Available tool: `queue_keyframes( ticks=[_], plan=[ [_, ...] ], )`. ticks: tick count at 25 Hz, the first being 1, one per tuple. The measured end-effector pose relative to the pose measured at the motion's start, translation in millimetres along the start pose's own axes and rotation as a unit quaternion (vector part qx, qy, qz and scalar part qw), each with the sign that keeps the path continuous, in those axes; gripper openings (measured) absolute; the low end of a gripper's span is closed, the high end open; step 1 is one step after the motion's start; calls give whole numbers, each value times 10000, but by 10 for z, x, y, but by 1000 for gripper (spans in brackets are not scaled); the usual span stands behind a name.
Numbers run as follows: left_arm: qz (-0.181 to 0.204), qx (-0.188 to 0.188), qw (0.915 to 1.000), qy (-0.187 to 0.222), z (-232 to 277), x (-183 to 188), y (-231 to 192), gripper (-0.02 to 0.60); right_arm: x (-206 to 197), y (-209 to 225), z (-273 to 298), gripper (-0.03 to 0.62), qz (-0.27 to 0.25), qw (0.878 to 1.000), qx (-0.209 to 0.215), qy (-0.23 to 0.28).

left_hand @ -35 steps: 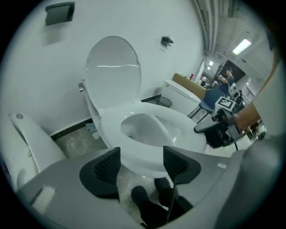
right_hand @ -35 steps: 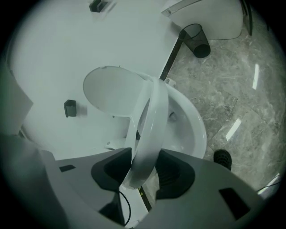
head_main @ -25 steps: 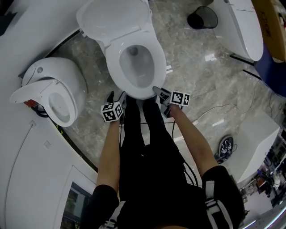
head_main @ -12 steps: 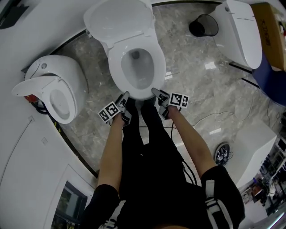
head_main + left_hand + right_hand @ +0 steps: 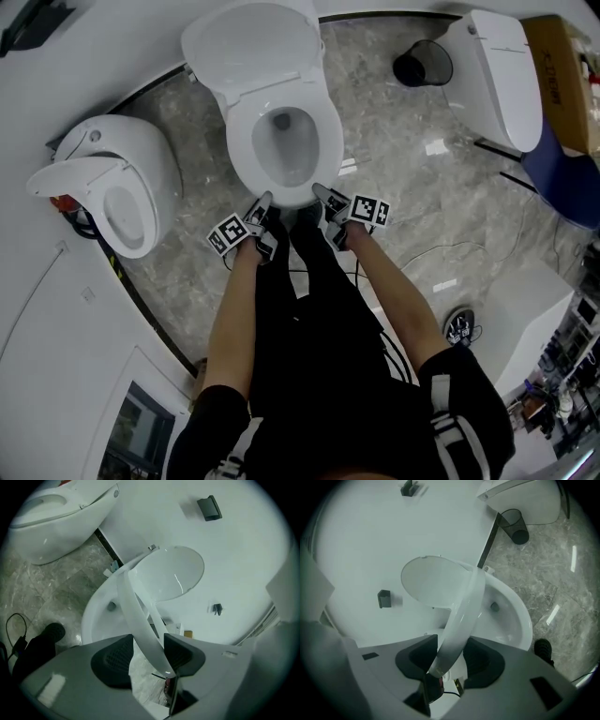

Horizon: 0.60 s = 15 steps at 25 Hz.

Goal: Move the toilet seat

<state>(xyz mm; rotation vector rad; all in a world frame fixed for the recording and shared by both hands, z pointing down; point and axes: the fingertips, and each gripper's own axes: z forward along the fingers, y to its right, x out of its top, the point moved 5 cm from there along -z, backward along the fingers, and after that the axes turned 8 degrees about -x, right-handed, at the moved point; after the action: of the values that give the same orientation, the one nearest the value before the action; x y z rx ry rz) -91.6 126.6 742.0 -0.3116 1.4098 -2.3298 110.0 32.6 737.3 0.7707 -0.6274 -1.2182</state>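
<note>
Gripping toilet seat [image 5: 140, 620] front rim, left tongs [image 5: 148, 645] just closing, right tongs [image 5: 452, 651] clamped

Honestly, there wasn't much for you to read here. The only real print was on the cardboard box [image 5: 560, 75], well off to the right of your right gripper [image 5: 323, 197] and farther out. It had a dark line of lettering along its side, but that came out too small to make out. The right marker cube [image 5: 369, 210] and the left marker cube [image 5: 228, 234] on your left gripper [image 5: 261, 208] only showed black-and-white square codes, no letters or numbers.
</note>
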Motion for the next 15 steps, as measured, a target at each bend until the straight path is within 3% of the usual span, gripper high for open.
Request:
queue_keyframes(
  ticks=[15],
  plan=[
    [-98, -223, 9991, 354, -18, 213, 349, 199, 205, -390, -80, 175, 43, 9995, 231, 208]
  ],
)
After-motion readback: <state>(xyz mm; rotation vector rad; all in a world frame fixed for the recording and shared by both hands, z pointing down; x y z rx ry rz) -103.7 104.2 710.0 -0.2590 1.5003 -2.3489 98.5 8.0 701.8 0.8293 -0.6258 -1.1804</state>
